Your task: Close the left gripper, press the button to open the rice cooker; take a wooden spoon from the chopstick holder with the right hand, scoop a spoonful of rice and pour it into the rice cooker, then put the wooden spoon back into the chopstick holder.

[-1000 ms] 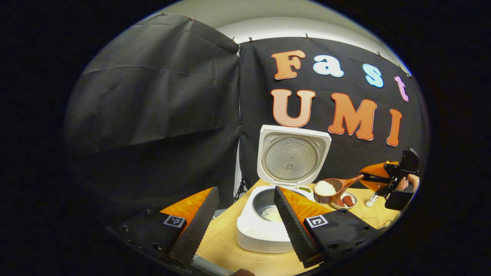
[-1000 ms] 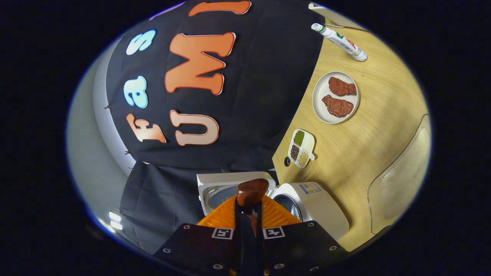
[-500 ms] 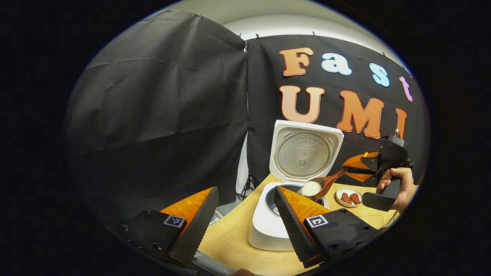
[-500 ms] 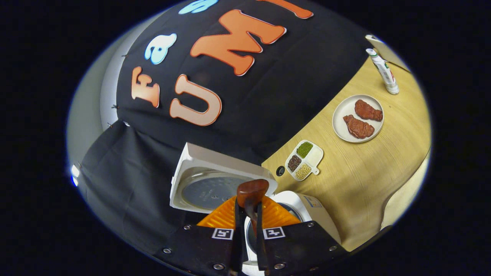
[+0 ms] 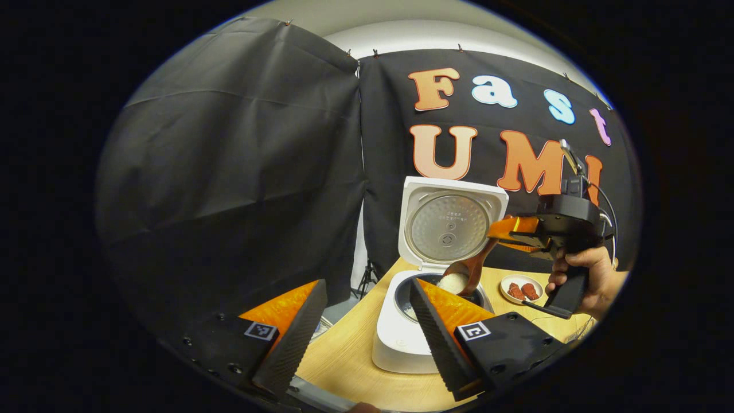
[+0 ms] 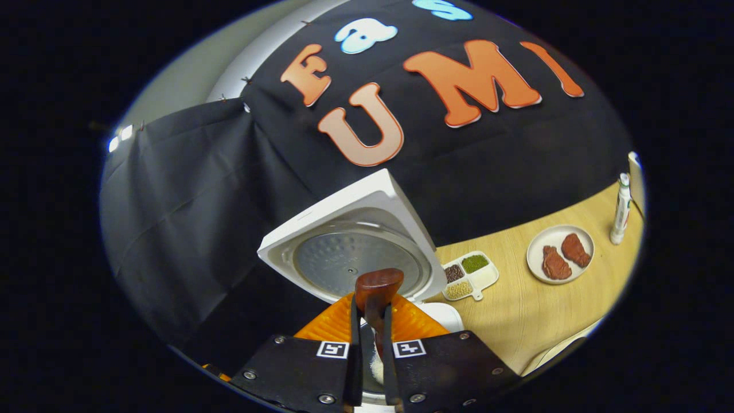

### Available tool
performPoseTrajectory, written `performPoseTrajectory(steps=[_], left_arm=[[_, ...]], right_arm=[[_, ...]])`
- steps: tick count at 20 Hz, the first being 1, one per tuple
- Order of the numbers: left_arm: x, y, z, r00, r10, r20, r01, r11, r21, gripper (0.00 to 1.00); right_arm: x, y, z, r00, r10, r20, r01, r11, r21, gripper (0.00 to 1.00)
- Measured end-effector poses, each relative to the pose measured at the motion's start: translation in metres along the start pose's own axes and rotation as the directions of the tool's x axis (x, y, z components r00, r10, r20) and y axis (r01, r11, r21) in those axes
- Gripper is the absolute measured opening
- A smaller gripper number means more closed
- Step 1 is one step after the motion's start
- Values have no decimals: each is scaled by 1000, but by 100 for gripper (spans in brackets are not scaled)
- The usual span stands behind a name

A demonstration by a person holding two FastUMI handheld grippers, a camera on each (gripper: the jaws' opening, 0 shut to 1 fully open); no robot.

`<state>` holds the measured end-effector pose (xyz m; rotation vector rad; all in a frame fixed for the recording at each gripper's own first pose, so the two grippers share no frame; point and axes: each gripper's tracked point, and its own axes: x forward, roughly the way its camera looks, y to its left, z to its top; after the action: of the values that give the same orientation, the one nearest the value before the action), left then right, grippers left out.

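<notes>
The white rice cooker [image 5: 398, 344] stands on the wooden table with its lid [image 5: 452, 223] raised. My left gripper [image 5: 367, 285] is held open in front of it, with nothing between its fingers. My right gripper [image 5: 498, 234], held by a hand [image 5: 580, 271], is shut on the handle of the wooden spoon [image 5: 471, 269]. The spoon tilts down over the pot with white rice [image 5: 453, 282] in its bowl. In the right gripper view the spoon handle [image 6: 375, 285] sticks up between the shut fingers of my right gripper [image 6: 370, 305], with the lid [image 6: 355, 249] just behind.
A plate with two pieces of meat [image 6: 559, 252] sits on the table [image 6: 527, 321], with a small divided dish of beans [image 6: 470, 275] beside the cooker. A white tube [image 6: 620, 209] stands at the far right. Black cloth walls the booth behind.
The right gripper has carried the rice-filled spoon left to above the pot and tipped it downward. The left gripper has hardly moved and stays open.
</notes>
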<state>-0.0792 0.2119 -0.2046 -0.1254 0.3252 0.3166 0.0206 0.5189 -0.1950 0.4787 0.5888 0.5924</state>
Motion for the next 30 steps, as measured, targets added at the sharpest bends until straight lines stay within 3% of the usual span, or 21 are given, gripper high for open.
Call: performPoseTrajectory(steps=[8,12,20,23,26,30], left_arm=[[-4,-2,2,1000,-3,2,3,1000,11,98],[-6,0,1,1000,9,-4,-9,1000,17,98],[-10,-18,10,1000,5,19,-5,999,52,98],[-11,-33,12,1000,-11,24,9,998,66,98],[-15,-48,12,999,-27,26,25,997,67,98],[-16,-70,10,999,-45,20,43,996,75,98]], right_arm=[[-2,38,-5,995,94,14,-87,958,-274,13],[-11,51,-6,991,129,26,-107,908,-405,14],[-15,63,-3,980,197,27,-149,815,-561,14],[-16,60,-1,979,204,22,-174,881,-439,14],[-32,43,12,982,189,27,-180,964,-198,14],[-51,-2,38,990,131,55,-134,989,58,14]])
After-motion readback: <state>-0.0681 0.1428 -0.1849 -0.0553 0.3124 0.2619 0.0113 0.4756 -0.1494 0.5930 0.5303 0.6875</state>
